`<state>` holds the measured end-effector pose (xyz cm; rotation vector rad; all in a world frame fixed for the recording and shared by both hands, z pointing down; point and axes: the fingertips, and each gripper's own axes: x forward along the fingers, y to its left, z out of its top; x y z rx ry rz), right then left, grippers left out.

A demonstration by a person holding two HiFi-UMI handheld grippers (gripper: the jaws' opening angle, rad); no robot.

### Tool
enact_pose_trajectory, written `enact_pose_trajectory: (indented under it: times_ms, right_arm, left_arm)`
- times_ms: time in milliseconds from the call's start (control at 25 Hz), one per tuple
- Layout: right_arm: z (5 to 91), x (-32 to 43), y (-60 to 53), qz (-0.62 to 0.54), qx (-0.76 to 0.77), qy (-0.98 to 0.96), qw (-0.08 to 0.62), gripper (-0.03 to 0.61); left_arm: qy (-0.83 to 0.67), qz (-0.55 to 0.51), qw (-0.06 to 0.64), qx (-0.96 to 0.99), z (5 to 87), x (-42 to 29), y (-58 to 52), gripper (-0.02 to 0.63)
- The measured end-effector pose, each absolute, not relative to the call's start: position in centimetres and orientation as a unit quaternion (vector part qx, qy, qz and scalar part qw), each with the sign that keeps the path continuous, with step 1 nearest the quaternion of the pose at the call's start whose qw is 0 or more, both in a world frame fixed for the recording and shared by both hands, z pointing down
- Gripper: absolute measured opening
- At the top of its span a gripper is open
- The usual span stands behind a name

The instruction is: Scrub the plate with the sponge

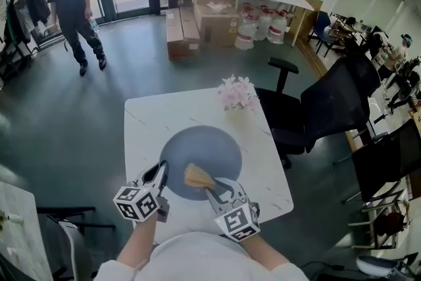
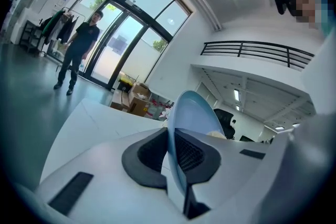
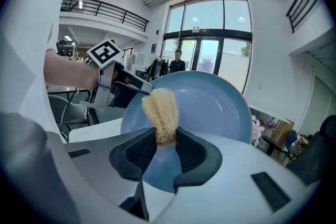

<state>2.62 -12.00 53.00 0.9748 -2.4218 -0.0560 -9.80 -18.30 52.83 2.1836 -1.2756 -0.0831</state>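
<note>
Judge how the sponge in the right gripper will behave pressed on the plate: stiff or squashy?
Probably squashy: the sponge is pinched narrow in the right gripper. Likely light, standing up unsupported. Its fibrous surface should drag, not slide, on the plate.

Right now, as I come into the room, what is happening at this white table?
A person stands at a white table with a gripper in each hand. The left gripper is shut on the rim of a blue plate and holds it tilted up. The right gripper is shut on a tan sponge, which it holds in front of the plate's face; I cannot tell if the two touch. Pink flowers stand at the table's far edge.
</note>
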Motion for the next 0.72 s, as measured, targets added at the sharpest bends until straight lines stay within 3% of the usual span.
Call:
enact_pose_trajectory:
  times_ms: [720]
  right_arm:
    - [52.6,8.0,-14.6,-0.017,0.442,-0.842,0.310,0.120]
  left_arm:
    - [-0.496,-0.031,0.296,0.816,52.5,-10.4,-18.5,0.043]
